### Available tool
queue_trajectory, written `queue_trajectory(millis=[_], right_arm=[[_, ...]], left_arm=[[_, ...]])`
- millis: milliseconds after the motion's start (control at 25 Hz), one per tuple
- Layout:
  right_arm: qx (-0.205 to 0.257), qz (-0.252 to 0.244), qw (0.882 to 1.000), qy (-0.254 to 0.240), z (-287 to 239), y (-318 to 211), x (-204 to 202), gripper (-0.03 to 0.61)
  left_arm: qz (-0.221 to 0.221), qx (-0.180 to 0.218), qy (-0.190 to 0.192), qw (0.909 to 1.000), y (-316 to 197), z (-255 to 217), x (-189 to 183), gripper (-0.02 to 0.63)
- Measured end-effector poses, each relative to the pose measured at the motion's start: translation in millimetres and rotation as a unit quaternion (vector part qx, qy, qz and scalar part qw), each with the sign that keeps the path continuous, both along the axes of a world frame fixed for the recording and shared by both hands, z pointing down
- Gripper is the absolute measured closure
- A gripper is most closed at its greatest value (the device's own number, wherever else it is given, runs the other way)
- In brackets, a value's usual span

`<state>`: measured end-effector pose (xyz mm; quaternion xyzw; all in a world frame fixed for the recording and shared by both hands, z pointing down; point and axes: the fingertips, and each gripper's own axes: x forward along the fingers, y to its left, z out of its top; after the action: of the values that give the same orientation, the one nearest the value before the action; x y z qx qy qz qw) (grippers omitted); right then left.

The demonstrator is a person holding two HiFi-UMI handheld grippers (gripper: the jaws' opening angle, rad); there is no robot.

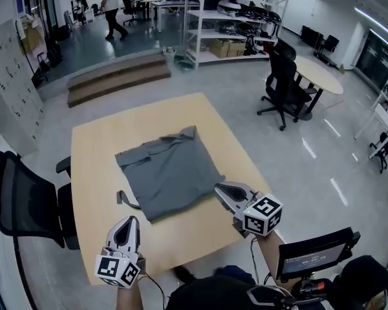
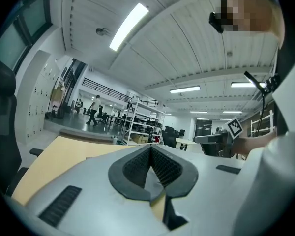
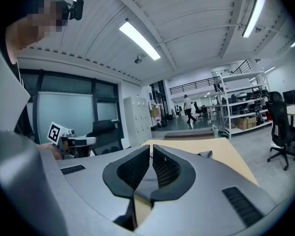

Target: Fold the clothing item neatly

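In an open office, a wooden table [image 1: 97, 147] is filling the middle of the head view, with grey floor [image 1: 278, 147] spreading round it. Beyond its far edge, low steps [image 1: 119, 75] are running across, a white rack [image 1: 229, 18] is standing loaded with boxes and gear, and a person [image 1: 111, 8] is walking away. To the right, a black office chair [image 1: 284, 86] is standing by a round table [image 1: 323, 73]. A mesh chair [image 1: 19, 202] is sitting against the table's left side.

The shirt [image 1: 171, 173], grey, is lying flat in the middle of the table. It is folded to a rough square, its far edge is rising to a small peak, and 1 narrow strip [image 1: 126, 199] is sticking out at its near left corner.

Both grippers are hovering over the near part of the table, each with its marker cube toward the person. The right gripper [image 1: 218, 189] is pointing at the shirt's near right corner, its tips just beside the cloth; whether they are touching it I cannot tell. In the right gripper view its 2 jaws are standing drawn together to a hairline slit, with nothing in it. The left gripper [image 1: 130, 221] is hanging over bare wood, apart from the shirt and near the strip. In the left gripper view its 2 jaws are pressing fully together, gripping nothing.
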<state>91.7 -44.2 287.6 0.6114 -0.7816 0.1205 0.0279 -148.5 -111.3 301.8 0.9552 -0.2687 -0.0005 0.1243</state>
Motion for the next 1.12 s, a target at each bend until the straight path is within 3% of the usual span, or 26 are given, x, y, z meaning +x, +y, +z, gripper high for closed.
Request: queue_trajectory(millis=[240, 760, 920, 1120], right_arm=[[0.025, -0.021, 0.999, -0.011, -8, 29, 2, 0.552], [0.026, -0.082, 0.996, -0.002, 16, 142, 12, 0.552], [0.024, -0.087, 0.996, -0.019, 13, 165, 2, 0.552], [0.033, -0.078, 0.996, -0.006, -1, 182, -16, 0.552]], left_arm=[[-0.005, -0.006, -0.009, 0.9999, 40, -1, 14, 0.614], [-0.034, -0.016, -0.029, 0.9989, 167, 0, 46, 0.614], [-0.037, -0.008, -0.039, 0.9985, 196, -13, 41, 0.614], [-0.032, 0.006, -0.029, 0.999, 218, -25, 22, 0.614]])
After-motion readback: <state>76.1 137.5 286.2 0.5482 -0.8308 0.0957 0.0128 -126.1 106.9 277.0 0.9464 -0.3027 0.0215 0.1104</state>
